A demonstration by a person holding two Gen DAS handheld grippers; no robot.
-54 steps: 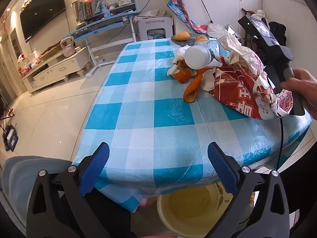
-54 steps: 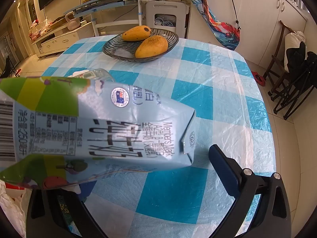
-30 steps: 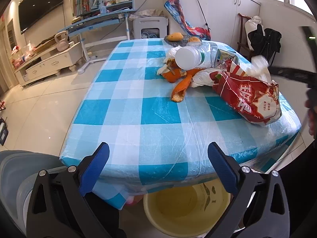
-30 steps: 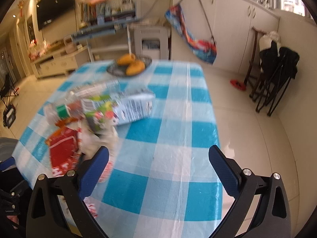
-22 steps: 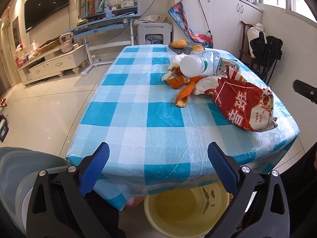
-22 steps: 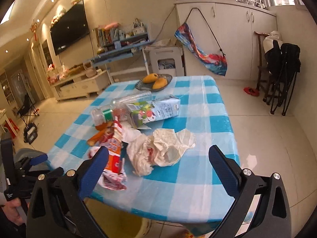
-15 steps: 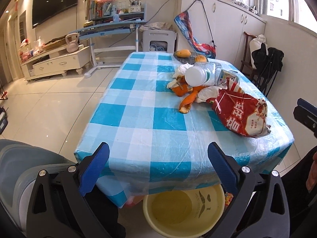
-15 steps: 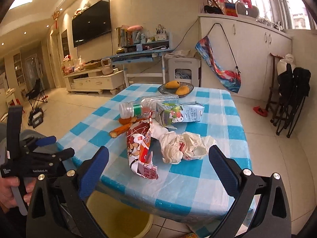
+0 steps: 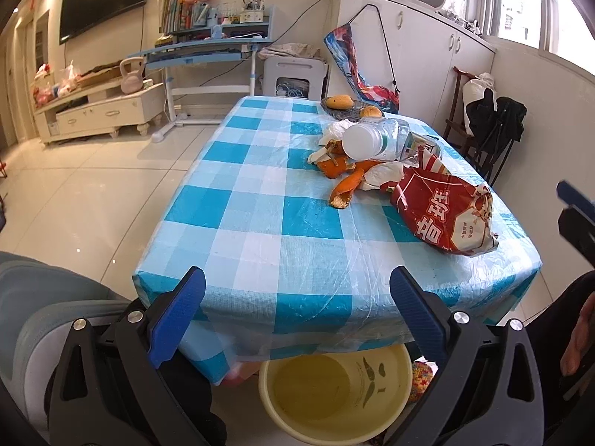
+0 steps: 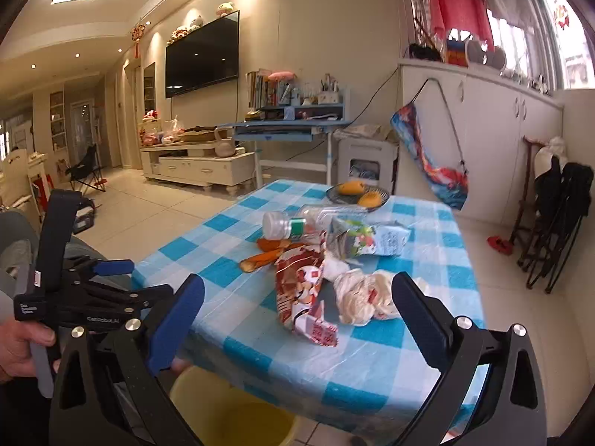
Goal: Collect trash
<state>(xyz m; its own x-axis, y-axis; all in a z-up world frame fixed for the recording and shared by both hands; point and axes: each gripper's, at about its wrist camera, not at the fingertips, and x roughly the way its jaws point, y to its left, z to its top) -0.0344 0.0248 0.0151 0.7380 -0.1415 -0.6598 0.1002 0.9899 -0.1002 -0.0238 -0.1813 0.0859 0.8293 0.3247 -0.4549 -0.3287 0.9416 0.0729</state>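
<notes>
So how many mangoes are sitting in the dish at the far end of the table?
2. One mango lies toward the back left of the dark dish, the other mango in front of it to the right. The rim could hide more.

I noted black angular gripper frames with silver screws, ribbed blue finger pads (image 9: 174, 319), white lettering, bare-skinned left hand (image 10: 20, 345), grey trousers.
</notes>
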